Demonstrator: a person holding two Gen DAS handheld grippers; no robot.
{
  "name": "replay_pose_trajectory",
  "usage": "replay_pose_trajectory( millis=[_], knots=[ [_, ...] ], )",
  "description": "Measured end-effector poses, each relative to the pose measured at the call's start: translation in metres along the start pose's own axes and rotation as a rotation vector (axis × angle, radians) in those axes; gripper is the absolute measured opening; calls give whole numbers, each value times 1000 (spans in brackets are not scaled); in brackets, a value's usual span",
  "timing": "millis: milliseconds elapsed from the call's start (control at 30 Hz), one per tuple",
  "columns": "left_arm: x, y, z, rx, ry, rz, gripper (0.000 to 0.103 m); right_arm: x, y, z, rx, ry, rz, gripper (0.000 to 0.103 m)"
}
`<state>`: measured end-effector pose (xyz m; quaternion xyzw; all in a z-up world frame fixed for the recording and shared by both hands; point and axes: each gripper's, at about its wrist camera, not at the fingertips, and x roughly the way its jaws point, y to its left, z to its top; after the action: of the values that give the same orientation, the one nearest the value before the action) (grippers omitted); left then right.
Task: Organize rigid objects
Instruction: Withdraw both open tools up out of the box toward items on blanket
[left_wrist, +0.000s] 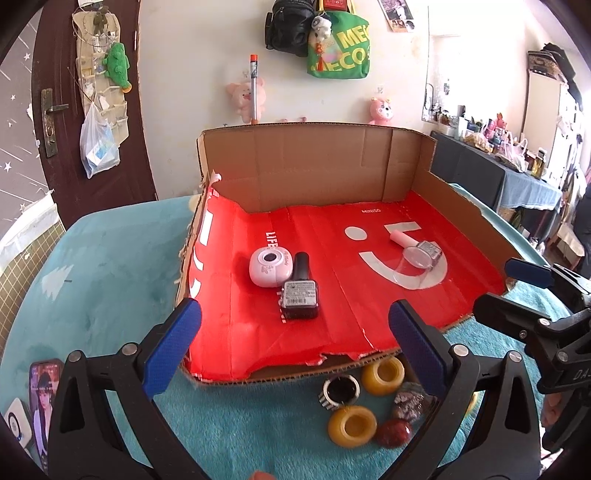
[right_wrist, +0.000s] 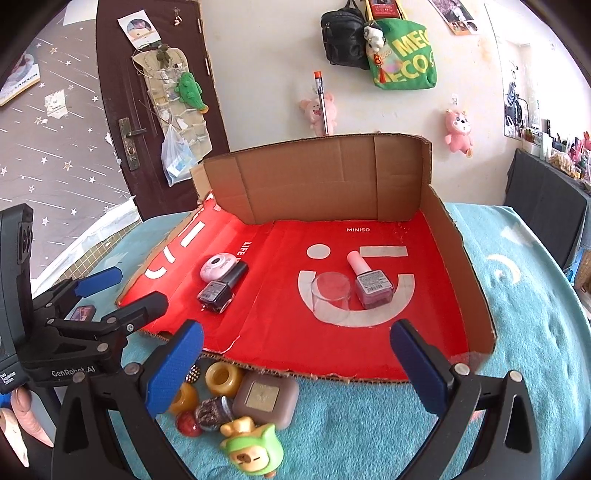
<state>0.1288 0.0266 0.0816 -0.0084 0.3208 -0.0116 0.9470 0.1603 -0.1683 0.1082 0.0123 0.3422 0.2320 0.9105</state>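
A red-lined cardboard tray lies open on the teal cloth. Inside it sit a white round case, a dark nail polish bottle, a pink-capped polish bottle and a clear cup. In front of the tray lie two yellow rings, a striped ring, a glitter bottle, a red bead, a brown square case and a green toy figure. My left gripper hangs open over the tray's front edge, holding nothing. My right gripper is open and empty, above the loose pile.
A phone lies on the teal cloth at the near left. The tray's brown back wall and right wall stand upright. A door, hanging bags and plush toys are on the wall behind; a cluttered dark cabinet stands far right.
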Motion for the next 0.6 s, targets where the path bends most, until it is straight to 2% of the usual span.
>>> replay_pose_trajectory(
  millis=[400,600],
  knots=[
    [-9,4,-16,-37,15,-10,103,-16,4,-22,5,-23,-25,103],
    [-14,3,-22,-44,19,-21,103,-25,6,-29,5,-50,-75,103]
  ],
)
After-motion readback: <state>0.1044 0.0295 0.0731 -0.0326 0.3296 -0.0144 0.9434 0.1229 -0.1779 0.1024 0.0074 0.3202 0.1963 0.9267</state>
